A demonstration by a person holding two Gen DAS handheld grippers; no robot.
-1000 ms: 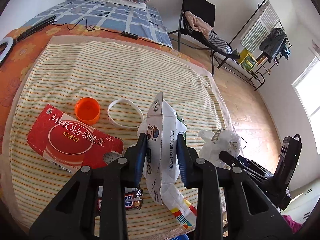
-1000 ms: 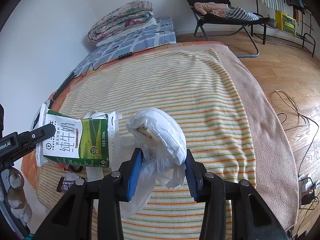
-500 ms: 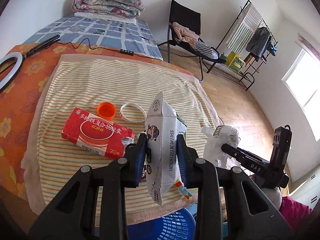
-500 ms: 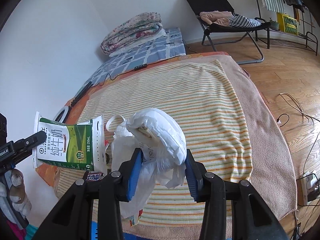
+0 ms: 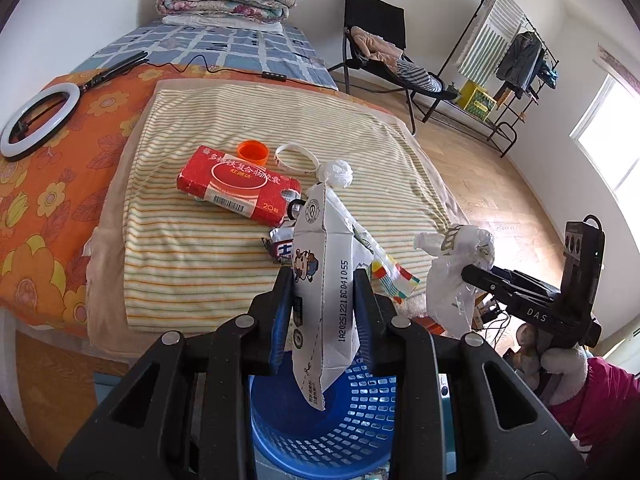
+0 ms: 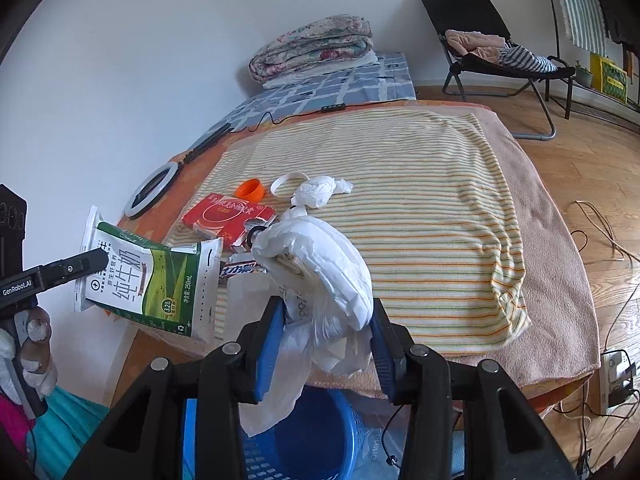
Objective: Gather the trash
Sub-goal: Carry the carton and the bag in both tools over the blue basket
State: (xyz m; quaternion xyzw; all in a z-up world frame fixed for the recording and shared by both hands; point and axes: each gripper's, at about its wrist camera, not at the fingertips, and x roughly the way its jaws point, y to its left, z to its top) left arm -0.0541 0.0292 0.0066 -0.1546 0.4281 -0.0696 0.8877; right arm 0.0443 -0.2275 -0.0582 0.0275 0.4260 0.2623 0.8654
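The flattened milk carton (image 5: 324, 300), white and green, stands upright above the blue basket (image 5: 352, 412), which is below the near edge of the bed. The white plastic bag (image 6: 320, 280), crumpled, hangs over the same basket. On the striped blanket near that edge lie a red box (image 5: 240, 186), an orange cap (image 5: 252, 151), a white ring (image 5: 296, 159), a tissue ball (image 5: 336, 174) and a wrapper (image 5: 280, 242).

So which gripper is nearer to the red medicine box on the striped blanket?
Left. The left gripper, shut on the milk carton, hangs just off the bed edge on the red medicine box's side; the right gripper, shut on the white plastic bag, is farther along.
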